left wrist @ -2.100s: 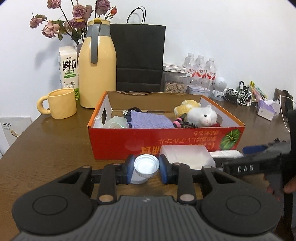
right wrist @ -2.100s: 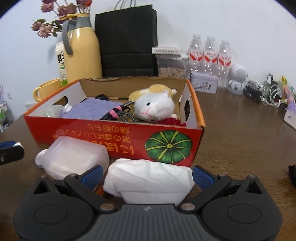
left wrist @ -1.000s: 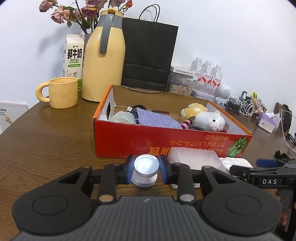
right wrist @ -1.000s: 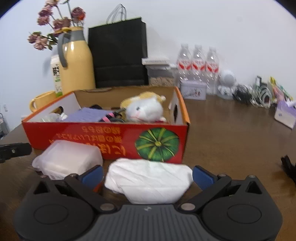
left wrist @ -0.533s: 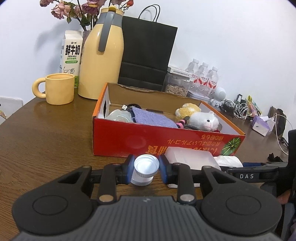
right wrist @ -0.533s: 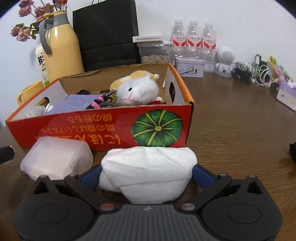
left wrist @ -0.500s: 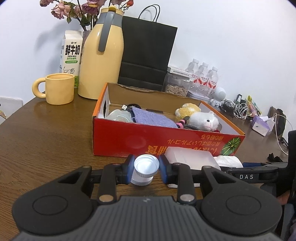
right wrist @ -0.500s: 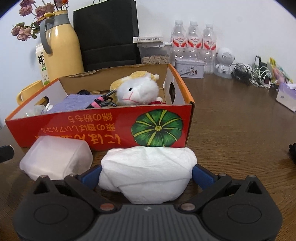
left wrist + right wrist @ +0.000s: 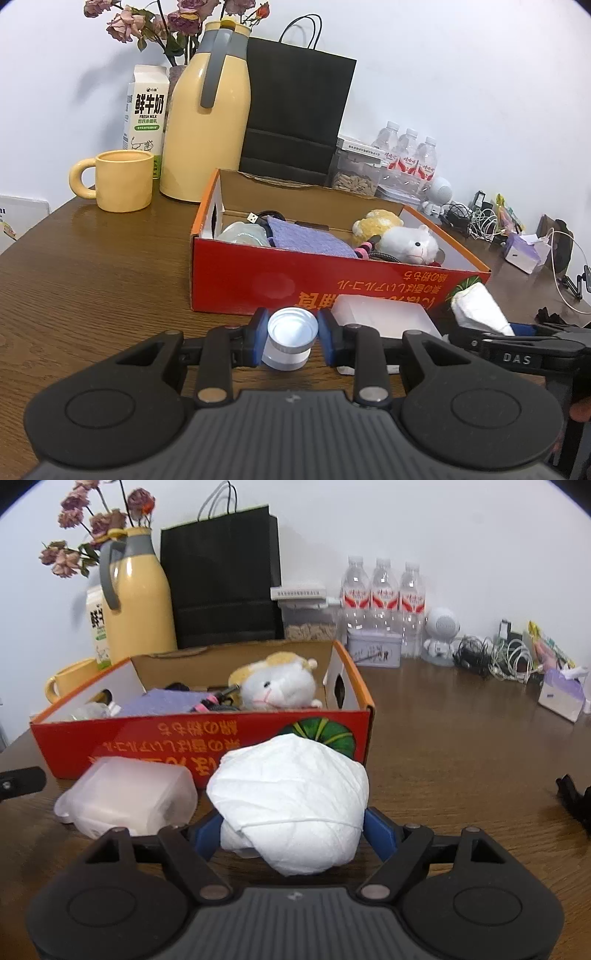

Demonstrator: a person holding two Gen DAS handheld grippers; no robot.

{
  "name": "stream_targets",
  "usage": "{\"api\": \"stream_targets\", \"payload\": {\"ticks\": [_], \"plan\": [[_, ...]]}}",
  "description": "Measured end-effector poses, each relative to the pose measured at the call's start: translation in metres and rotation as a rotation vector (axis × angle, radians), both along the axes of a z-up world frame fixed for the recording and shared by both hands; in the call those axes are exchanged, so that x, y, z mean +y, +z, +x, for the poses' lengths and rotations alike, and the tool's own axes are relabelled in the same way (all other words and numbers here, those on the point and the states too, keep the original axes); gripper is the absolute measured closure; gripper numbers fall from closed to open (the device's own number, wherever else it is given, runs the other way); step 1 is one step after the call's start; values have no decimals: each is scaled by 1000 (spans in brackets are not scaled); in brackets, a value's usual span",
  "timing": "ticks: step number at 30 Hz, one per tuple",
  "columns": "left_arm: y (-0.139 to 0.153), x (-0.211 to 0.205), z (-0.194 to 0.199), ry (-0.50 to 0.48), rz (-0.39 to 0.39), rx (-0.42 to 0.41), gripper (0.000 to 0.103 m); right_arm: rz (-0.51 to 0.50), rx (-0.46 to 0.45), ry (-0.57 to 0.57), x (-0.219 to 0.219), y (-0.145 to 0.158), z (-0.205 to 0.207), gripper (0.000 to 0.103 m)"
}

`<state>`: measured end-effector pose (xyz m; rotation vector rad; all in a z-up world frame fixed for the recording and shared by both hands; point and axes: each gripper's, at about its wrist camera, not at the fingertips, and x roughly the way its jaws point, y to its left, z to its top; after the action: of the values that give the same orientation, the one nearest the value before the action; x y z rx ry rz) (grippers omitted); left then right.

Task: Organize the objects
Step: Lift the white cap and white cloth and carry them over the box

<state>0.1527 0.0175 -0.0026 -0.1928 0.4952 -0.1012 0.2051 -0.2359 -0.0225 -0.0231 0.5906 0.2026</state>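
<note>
Before the red box [image 9: 199,738], right gripper [image 9: 291,830] jaws closing on white tissue pack [image 9: 291,805]

An orange-red box [image 9: 295,273] is printed with yellow characters and a green striped pumpkin [image 9: 325,734]. A white tissue pack [image 9: 291,805], a lavender cloth [image 9: 306,236], a yellow jug [image 9: 207,122] with grey handle, and a black bag [image 9: 295,110] are seen.

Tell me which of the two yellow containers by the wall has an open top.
The mug, left of the box: its rim is open and it has a loop handle. The tall jug behind it is capped with a grey lid.
</note>
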Motion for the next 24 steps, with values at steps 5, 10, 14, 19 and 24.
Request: {"api": "stream_targets", "payload": {"ticks": [5, 10, 14, 19, 24], "plan": [[10, -2, -2, -2, 18, -18, 74, 1, -48, 23, 1, 12, -9, 24], [28, -2, 5, 4, 42, -45, 73, -1, -110, 67, 7, 30, -13, 24], [44, -5, 20, 11, 83, -76, 73, -8, -155, 109, 18, 46, -5, 24], [57, -6, 47, 23, 102, -88, 73, -24, -198, 168, 41, 63, 13, 23], [64, -5, 77, 39, 106, -102, 73, -46, -209, 205, 65, 70, 40, 23]]}}
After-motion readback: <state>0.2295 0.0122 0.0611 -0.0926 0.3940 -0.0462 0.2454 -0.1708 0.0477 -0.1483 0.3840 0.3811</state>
